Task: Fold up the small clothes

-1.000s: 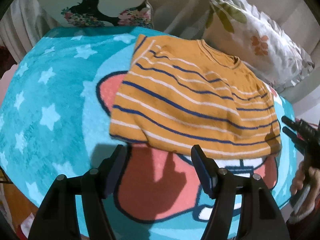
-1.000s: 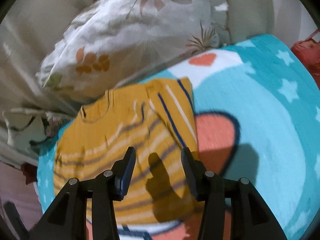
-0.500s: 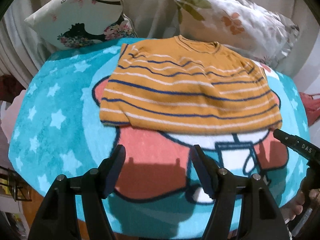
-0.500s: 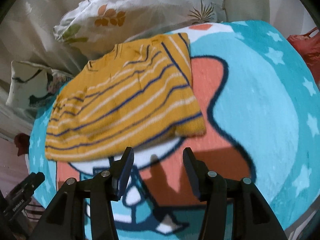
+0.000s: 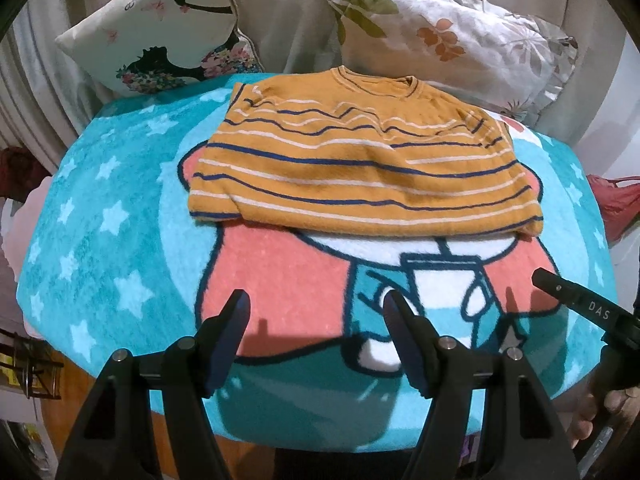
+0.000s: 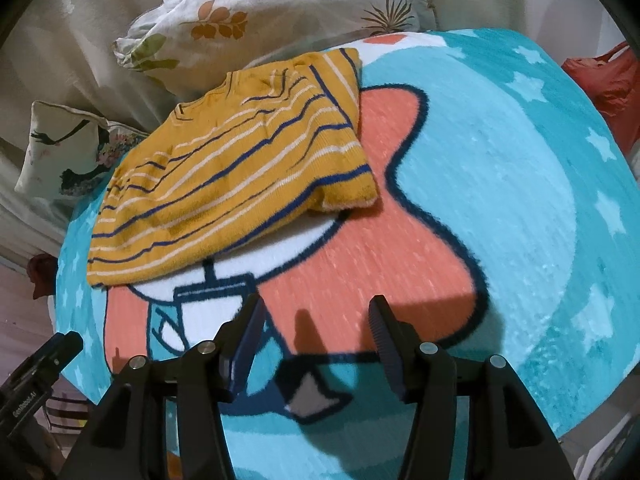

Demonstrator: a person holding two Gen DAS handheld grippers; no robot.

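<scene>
An orange shirt with blue and white stripes (image 5: 360, 168) lies folded on the far half of a teal cartoon blanket (image 5: 112, 216), neck toward the pillows. It also shows in the right wrist view (image 6: 240, 172), upper left. My left gripper (image 5: 316, 308) is open and empty, held above the blanket's near part, well short of the shirt's hem. My right gripper (image 6: 316, 312) is open and empty, also back from the shirt. The right gripper's body shows at the right edge of the left wrist view (image 5: 580, 308).
Two pillows lean at the back: one with a black silhouette print (image 5: 168, 32) and one with a leaf print (image 5: 452, 36). A red bag (image 6: 604, 80) sits off the blanket's right side. The blanket's near edge (image 5: 320, 436) drops off below the grippers.
Both grippers have pulled back and away from the shirt. The shirt now lies farther off in both views and has not changed shape. Both stay open.
</scene>
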